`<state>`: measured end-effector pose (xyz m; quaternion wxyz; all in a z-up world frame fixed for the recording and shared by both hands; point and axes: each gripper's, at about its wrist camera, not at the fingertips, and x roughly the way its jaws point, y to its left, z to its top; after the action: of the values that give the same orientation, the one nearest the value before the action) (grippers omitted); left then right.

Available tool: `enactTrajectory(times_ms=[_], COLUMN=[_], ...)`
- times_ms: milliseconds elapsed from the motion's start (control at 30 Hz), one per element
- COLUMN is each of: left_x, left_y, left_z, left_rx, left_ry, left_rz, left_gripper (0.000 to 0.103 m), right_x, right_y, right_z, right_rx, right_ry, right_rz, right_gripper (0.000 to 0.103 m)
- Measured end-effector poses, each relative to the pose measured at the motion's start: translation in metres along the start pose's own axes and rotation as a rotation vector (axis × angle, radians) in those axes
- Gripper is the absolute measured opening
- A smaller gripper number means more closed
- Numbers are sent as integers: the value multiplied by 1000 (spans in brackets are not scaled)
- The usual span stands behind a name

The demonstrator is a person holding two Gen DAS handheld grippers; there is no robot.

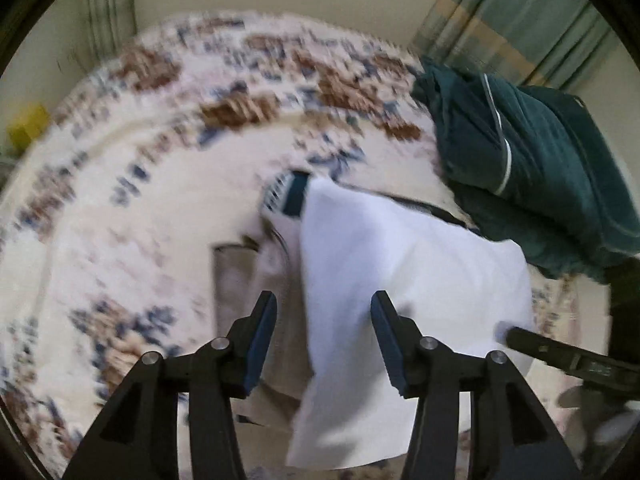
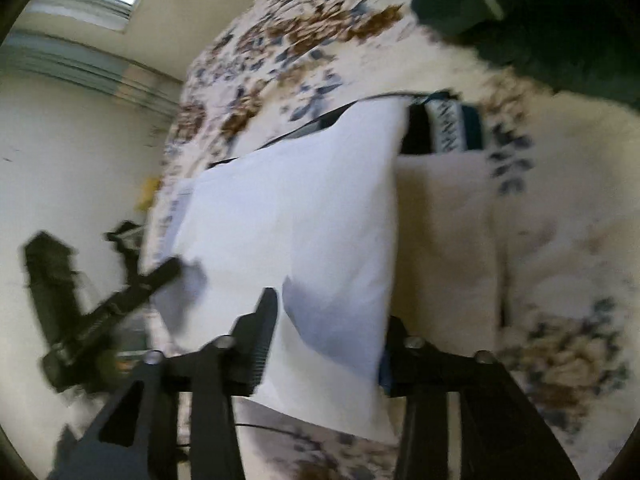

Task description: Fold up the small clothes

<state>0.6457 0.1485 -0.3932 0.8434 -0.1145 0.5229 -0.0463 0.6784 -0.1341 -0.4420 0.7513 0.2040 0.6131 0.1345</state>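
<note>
A white garment [image 1: 404, 276] lies folded on a floral bedspread [image 1: 120, 208], partly over a beige garment [image 1: 256, 280]. It also shows in the right wrist view [image 2: 304, 216], with the beige garment [image 2: 444, 240] to its right. My left gripper [image 1: 324, 332] is open above the white garment's left edge, holding nothing. My right gripper [image 2: 328, 332] is open, its jaws on either side of the white garment's near part. In the left wrist view the right gripper's finger [image 1: 560, 352] touches the white garment's right corner. The left gripper [image 2: 120, 292] appears at the garment's left corner.
A dark green folded garment [image 1: 532, 160] lies at the far right of the bed. A blue and white patterned piece [image 2: 452, 124] sits behind the white garment. Striped curtains [image 1: 516, 16] hang behind. A yellow object [image 1: 28, 128] is at the left bed edge.
</note>
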Motion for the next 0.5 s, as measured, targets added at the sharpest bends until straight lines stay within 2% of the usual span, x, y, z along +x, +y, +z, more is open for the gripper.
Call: enactTrajectory(times_ms=[33, 67, 100, 167, 200, 233, 267, 400, 500], left_x=[-6, -11, -16, -27, -33, -38, -42, -77, -105], left_y=[-3, -5, -9, -17, -21, -24, -27, -38, -45], left_z=[-2, -3, -5, -11, -15, -18, -20, -36, -48], left_rx=[14, 28, 42, 72, 83, 91, 96, 99, 92], left_ry=[-25, -40, -42, -60, -69, -77, -86, -142, -162], left_rz=[23, 44, 58, 88, 106, 117, 124, 140, 152], left_gripper=[49, 71, 99, 103, 103, 103, 103, 103, 103], right_x=[-7, -14, -23, -36, -42, -46, -49, -77, -106], right_y=[3, 5, 10, 18, 22, 24, 26, 38, 47], right_z=[-4, -7, -12, -24, -32, -38, -45, -79, -104], right_rx=[-10, -19, -41, -84, -99, -106, -108, -124, -127], right_ry=[-15, -31, -58, -96, -111, -114, -114, -178, -229], right_rz=[-39, -93, -148, -279, -319, -340, -368, -527, -590], right_gripper=[56, 65, 68, 84, 89, 99, 103, 103, 103])
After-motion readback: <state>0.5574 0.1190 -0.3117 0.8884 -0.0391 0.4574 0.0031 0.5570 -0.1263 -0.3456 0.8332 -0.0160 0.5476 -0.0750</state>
